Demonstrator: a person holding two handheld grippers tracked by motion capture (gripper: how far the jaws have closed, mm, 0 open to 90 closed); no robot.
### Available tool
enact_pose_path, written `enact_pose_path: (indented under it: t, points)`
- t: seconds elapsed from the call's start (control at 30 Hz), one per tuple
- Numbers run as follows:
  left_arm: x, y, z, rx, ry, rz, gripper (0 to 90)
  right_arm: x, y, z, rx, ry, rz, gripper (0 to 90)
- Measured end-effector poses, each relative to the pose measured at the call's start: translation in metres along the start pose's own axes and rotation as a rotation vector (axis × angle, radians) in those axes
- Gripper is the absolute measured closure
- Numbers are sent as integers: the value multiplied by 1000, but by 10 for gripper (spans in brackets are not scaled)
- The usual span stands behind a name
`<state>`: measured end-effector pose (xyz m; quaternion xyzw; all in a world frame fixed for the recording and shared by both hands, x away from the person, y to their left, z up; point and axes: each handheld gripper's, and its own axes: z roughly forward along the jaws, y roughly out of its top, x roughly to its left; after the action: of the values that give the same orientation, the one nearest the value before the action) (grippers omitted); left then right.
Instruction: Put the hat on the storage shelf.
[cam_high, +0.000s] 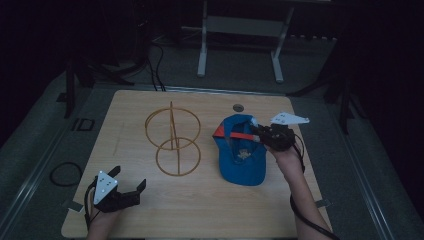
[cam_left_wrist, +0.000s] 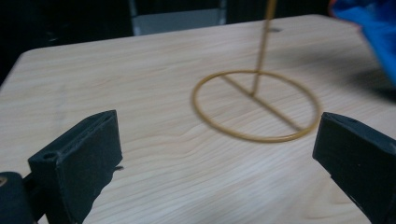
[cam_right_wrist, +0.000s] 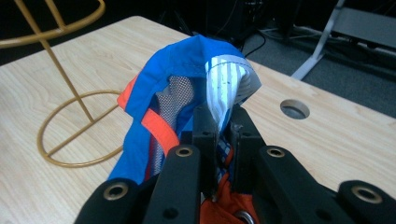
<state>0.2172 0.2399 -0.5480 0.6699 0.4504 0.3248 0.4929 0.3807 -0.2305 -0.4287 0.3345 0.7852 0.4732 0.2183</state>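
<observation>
Cap (cam_high: 242, 157) gripped at its rim by right gripper (cam_right_wrist: 223, 122), jaws closed on fabric.
Stand (cam_high: 173, 141) lies left of cap; left gripper (cam_high: 131, 191) open, empty, nearer stand's base.

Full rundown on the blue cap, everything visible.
The cap is blue fabric with an orange strap across its back opening, grey mesh and a striped white lining inside. It lies on the table right of the gold wire stand, brim toward the person, rear edge lifted. The right gripper is shut on that rear edge, pinching the lining. A small emblem shows on it, too blurred to read.
</observation>
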Motion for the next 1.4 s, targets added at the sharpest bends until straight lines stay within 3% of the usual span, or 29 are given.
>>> enact_pose_path:
  t: [0.2, 0.4, 0.53, 0.83, 1.07, 1.23, 1.4]
  points:
    - [-10, 31, -14, -51, -62, -49, 17, 1, 9, -19, -29, -9, -8, 837]
    - [-22, 65, -22, -40, -97, -12, 28, 4, 15, -34, -46, -18, -24, 836]
    - [-26, 87, -21, -37, -135, -11, 27, 5, 17, -40, -56, -19, -28, 837]
    - [-44, 127, -9, -41, -189, 31, 43, 10, 19, -52, -82, -12, -36, 837]
    - [-64, 159, 4, -43, -235, 106, 44, 19, 22, -62, -120, 34, -42, 836]
    - [-77, 175, 17, -43, -271, 129, 51, 27, 25, -68, -135, 44, -62, 836]
    - [-94, 184, 35, -12, -313, 167, 54, 30, 25, -71, -147, 63, -60, 836]
